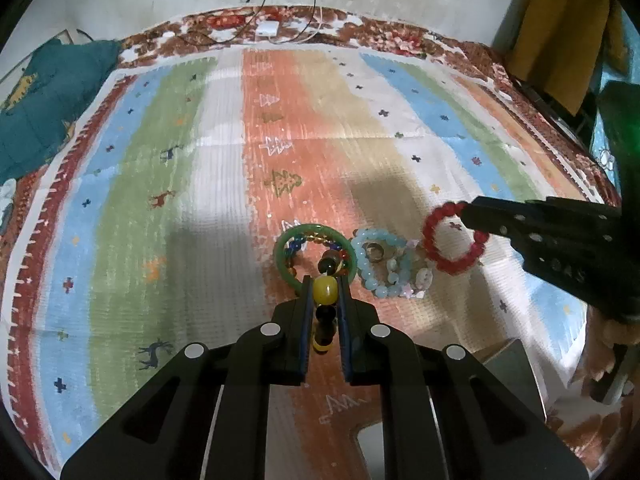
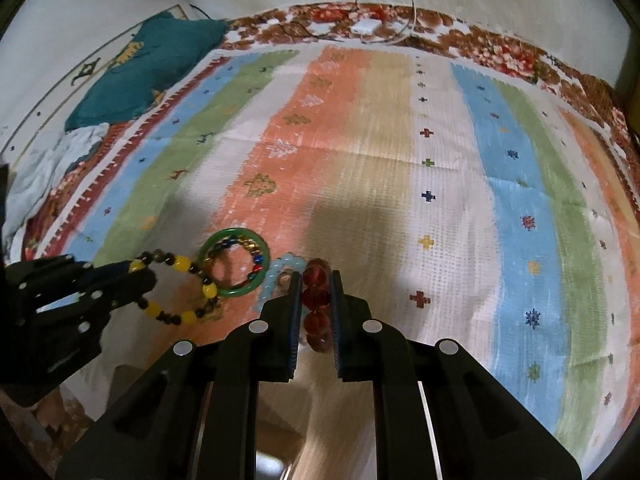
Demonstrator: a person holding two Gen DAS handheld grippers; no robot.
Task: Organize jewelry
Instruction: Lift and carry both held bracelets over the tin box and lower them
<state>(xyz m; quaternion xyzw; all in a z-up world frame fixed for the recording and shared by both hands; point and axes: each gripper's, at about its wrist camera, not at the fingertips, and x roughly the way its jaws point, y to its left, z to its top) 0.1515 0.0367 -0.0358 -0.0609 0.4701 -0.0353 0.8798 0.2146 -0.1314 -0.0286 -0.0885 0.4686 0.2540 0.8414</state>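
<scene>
The left claw [image 1: 325,289] grips a yellow-and-dark bead bracelet [image 2: 176,292] at lower centre of its view, the right claw [image 2: 316,280] clamps a red bead bracelet [image 1: 450,238], both apparently raised above the striped mat [image 1: 160,200] where a green bangle [image 1: 316,256] and pale blue bracelet [image 1: 380,264] lie.

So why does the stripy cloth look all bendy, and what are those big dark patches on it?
Left wrist view: the fisheye lens curves the striped woven cloth into a dome, and grey shadows fall above the green glassy bangle. Right wrist view: the same bending, a shadow mid-cloth, and slight blur; the red bead bracelet stays sharp.
</scene>
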